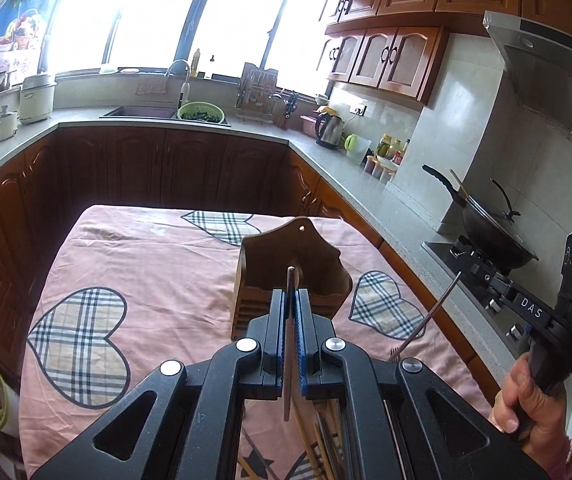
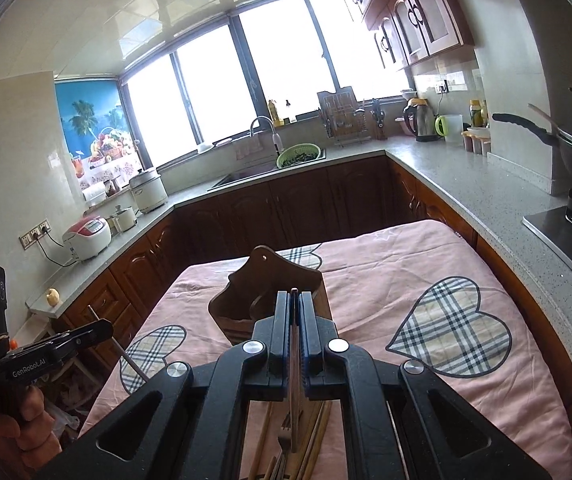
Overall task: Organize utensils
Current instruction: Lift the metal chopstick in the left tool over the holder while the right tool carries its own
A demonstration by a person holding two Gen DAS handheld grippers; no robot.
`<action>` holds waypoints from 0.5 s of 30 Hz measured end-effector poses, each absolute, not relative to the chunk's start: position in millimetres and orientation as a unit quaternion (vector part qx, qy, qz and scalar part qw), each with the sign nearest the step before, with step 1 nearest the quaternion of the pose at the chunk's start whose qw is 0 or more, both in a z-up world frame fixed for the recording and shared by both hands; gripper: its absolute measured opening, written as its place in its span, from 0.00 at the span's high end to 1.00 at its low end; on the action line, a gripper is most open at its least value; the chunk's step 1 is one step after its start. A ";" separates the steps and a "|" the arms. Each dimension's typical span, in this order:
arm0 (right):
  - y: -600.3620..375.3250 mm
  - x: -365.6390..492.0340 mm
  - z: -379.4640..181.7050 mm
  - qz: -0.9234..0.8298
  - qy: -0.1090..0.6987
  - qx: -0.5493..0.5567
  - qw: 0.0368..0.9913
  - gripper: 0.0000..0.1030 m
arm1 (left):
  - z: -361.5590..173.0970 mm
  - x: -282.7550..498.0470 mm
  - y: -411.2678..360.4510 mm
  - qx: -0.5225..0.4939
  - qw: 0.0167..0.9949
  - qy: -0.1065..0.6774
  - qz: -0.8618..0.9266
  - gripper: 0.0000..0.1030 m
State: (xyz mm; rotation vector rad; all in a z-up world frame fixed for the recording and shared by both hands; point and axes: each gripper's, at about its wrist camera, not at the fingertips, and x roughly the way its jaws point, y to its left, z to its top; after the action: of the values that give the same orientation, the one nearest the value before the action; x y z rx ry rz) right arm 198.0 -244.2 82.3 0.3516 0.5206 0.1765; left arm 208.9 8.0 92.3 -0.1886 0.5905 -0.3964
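Two tongs: both are closed, each on a single utensil, raised above the near part of the surface.
Surface: covered by a pink cloth with plaid hearts; kitchen counters run beyond its far, left and right edges.
Wooden holder: upright near the middle of the surface, its pointed back board with a hanging hole toward the far edge, its slatted front toward the near edge. In the right wrist view it stands directly ahead of the right tongs.
Left tongs: narrow, clamped on a brown chopstick that runs steeply between the blue pads, its tip rising above the fingertips in front of the holder.
Right tongs: narrow, gripping a slim metal-handled fork; from the left wrist view the fork slants with its tines toward the near right edge of the surface.
Right hand: wrapped around the grip of the right tool.
Loose utensils: chopsticks and forks heaped at the near edge, below both tongs.
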 end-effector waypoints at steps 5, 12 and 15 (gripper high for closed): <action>-252.8 219.9 109.1 0.083 0.215 0.186 0.955 0.96 | 113.3 224.8 8.0 -0.097 0.942 0.258 -0.190 0.97; -255.4 264.7 137.6 0.073 0.166 0.193 0.964 0.96 | 134.9 261.7 -1.4 -0.092 0.957 0.211 -0.177 0.97; -254.1 288.2 136.4 0.069 0.161 0.194 0.965 0.96 | 127.3 285.5 -6.4 -0.097 0.959 0.207 -0.165 0.97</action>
State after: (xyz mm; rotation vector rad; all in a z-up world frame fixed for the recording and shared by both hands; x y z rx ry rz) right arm 288.2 -254.1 136.4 0.3921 0.3258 0.1391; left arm 285.5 -6.4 127.3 -0.1962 0.4206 -0.3352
